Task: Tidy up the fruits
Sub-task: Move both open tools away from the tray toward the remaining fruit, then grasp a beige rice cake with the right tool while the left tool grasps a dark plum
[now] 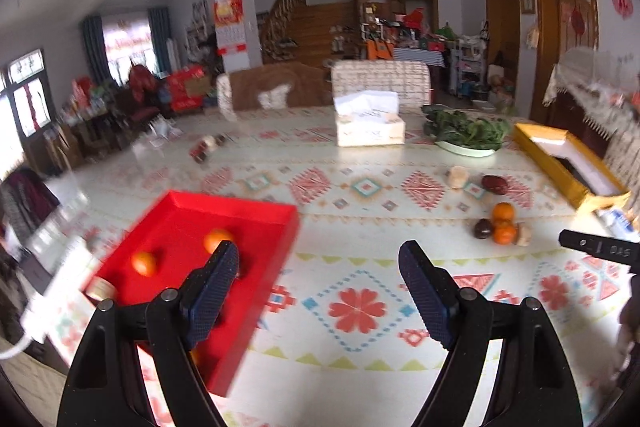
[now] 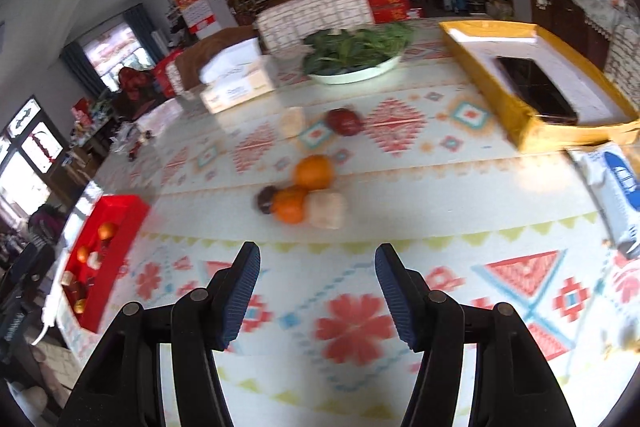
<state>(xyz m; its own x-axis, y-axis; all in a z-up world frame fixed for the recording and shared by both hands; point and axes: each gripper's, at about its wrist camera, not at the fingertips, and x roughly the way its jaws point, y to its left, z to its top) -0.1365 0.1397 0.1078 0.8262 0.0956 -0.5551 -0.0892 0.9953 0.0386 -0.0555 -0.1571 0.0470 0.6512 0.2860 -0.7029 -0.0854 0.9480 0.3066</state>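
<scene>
1. Your right gripper [image 2: 316, 259] is spread wide and holds nothing; its ribbed dark-blue pads [image 2: 244, 291] hang above the patterned tablecloth [image 2: 360, 327], pointed at the fruit cluster [image 2: 300, 199] just ahead.

2. Your left gripper [image 1: 318, 263] is likewise spread and empty. Its left finger overlaps the red tray [image 1: 192, 211] in the view, while the gap between the fingers looks onto bare cloth beside the tray.

3. I judge you are between picks: some fruit already lies in the tray, and more waits on the cloth, so the next fetch is in hand.

4. The nearest target from the cluster is the front orange [image 2: 290, 209], touching a second orange [image 2: 314, 171] behind it, a dark round fruit [image 2: 266, 199] on one side and a pale blocky piece [image 2: 326, 210] on the other. Beyond the cluster, apart from it, lie a dark red fruit [image 2: 346, 122] and another pale piece [image 2: 294, 121].

5. The next move likely calls for lowering the right gripper over one fruit with its fingers straddling it, without knocking its neighbours; round fruit could roll on the smooth cloth.

6. The tray is shallow, rigid and glossy red, well apart from the cluster. The oranges look smooth and round; blur hides finer texture.
</scene>
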